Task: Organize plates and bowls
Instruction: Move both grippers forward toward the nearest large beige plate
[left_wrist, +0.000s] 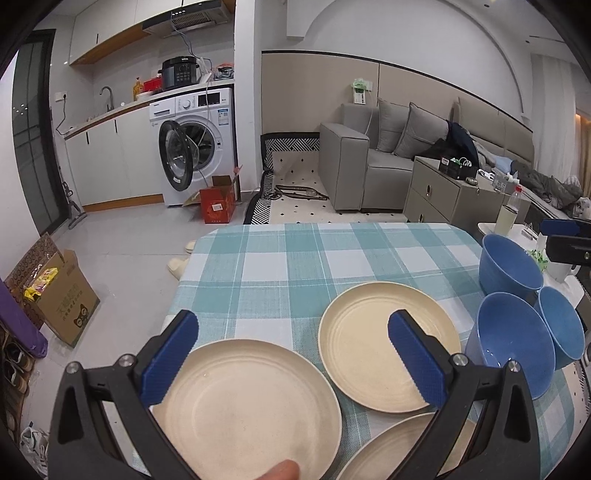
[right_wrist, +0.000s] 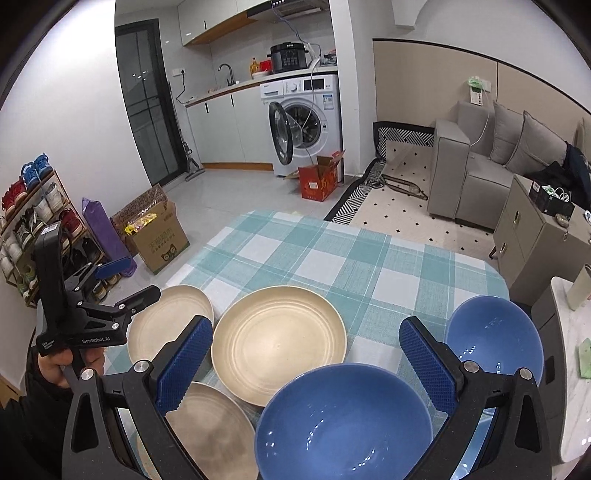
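the desk (left_wrist: 332, 251) wears a teal and white checked cloth, and all the crockery sits on its near half.

on the left, the left gripper (left_wrist: 291, 354) hovers just above the cream plates, its blue fingers (left_wrist: 168, 354) spread wide apart with nothing between them. in the right wrist view this same gripper (right_wrist: 122, 280) shows at the left edge, held by a hand (right_wrist: 59, 363) in a dark sleeve. below it lies the left plate (left_wrist: 243, 410), nearest the left edge of the desk. a fingertip shows at the bottom edge of the left wrist view, over this plate's near rim.

just to the right and a little farther lies the middle plate (left_wrist: 373, 343), the farthest of the three; its rim comes very close to the left plate, though i cannot tell whether they touch. the near plate (left_wrist: 402, 446) lies at the near edge, partly hidden by the gripper's frame in both views.

right of the plates stand three blue bowls, upright and crowded together. the near bowl (right_wrist: 343, 421) is the closest to the plates. the far bowl (left_wrist: 508, 264) stands behind it toward the far right, and the right bowl (left_wrist: 561, 321) sits just beside both at the right edge of the cloth.

the right gripper (right_wrist: 306, 363) hangs over the near bowl, its blue fingers (right_wrist: 428, 363) also wide apart and holding nothing. in the left wrist view only part of it (left_wrist: 565, 240) peeks in at the right edge, above the far bowl.
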